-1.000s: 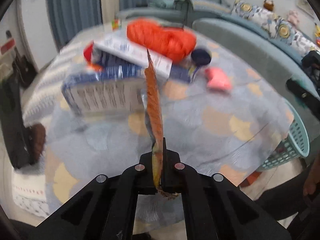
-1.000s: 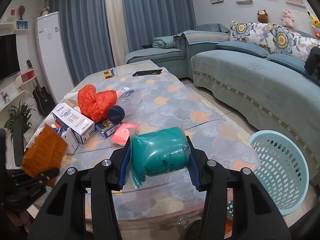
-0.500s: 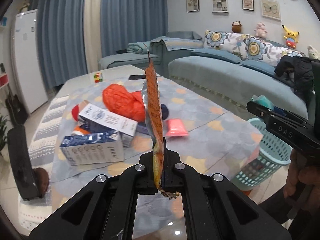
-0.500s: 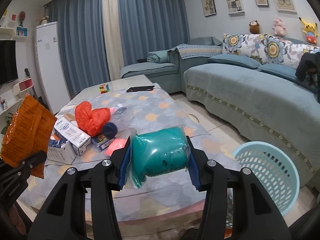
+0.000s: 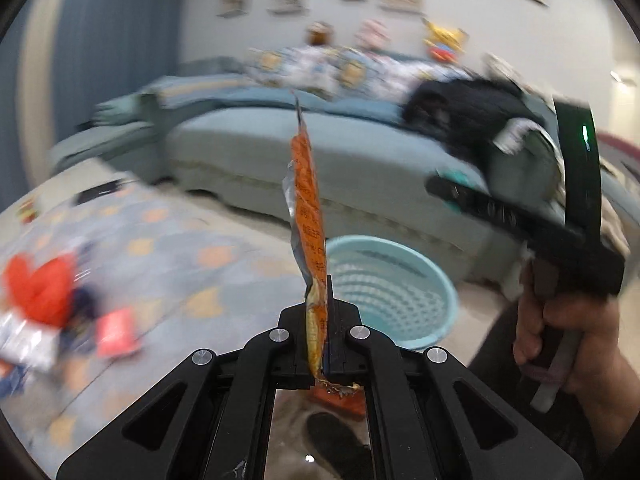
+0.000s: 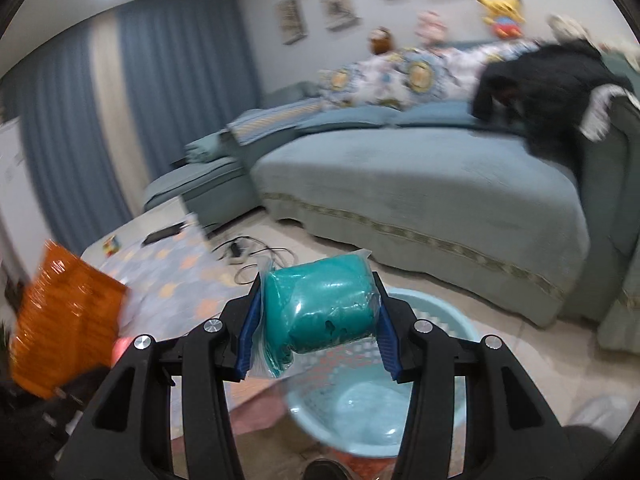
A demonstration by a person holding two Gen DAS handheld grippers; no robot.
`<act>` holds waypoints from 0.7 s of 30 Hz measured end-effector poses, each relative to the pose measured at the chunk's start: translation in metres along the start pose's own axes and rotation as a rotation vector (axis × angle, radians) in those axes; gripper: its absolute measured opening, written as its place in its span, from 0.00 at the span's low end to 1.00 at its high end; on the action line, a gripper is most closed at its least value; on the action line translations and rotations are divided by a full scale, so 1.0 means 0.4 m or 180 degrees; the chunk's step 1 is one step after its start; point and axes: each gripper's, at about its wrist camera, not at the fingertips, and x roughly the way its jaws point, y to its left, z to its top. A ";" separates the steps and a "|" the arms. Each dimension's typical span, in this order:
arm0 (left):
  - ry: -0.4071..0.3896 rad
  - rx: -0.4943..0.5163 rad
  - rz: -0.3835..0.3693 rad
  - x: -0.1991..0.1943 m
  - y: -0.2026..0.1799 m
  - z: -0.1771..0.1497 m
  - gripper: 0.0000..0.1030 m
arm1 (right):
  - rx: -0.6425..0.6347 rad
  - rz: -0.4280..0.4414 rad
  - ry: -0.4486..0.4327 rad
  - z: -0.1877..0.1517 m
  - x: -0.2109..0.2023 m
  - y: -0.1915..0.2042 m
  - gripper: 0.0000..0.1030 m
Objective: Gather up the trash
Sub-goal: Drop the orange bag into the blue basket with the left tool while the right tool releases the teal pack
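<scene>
My left gripper (image 5: 319, 300) is shut on a flat orange snack wrapper (image 5: 309, 208) that stands up edge-on between the fingers. Just beyond it, on the floor, sits the light blue trash basket (image 5: 432, 276). My right gripper (image 6: 318, 312) is shut on a teal lump in a clear plastic bag (image 6: 324, 312), pressed between the blue pads. The basket (image 6: 448, 320) lies directly below and behind this load. The orange wrapper (image 6: 68, 320) shows at the far left of the right wrist view. The right gripper's body (image 5: 520, 224) appears at the right of the left wrist view, held by a hand (image 5: 560, 332).
The table with a patterned cloth (image 5: 168, 248) holds more trash at left: a red crumpled bag (image 5: 36, 288), a pink packet (image 5: 116, 332), cartons. A long teal sofa (image 6: 420, 184) with a black jacket (image 6: 552, 92) runs behind the basket. Cables (image 6: 256, 256) lie on the floor.
Both grippers have swung right, away from the table, with their loads still held. The basket has come from the right edge to the middle of both views.
</scene>
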 end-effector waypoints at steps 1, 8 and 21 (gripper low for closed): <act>0.0081 0.0069 -0.0115 0.045 -0.023 0.015 0.00 | 0.0097 -0.0040 0.0053 0.015 0.008 -0.042 0.44; 0.0549 0.0283 -0.0389 0.295 -0.103 0.067 0.07 | 0.0319 -0.0225 0.0324 0.049 0.077 -0.165 0.57; 0.0574 -0.0020 -0.0043 0.227 0.060 0.041 0.62 | 0.0633 -0.0195 0.0228 0.034 0.073 -0.218 0.65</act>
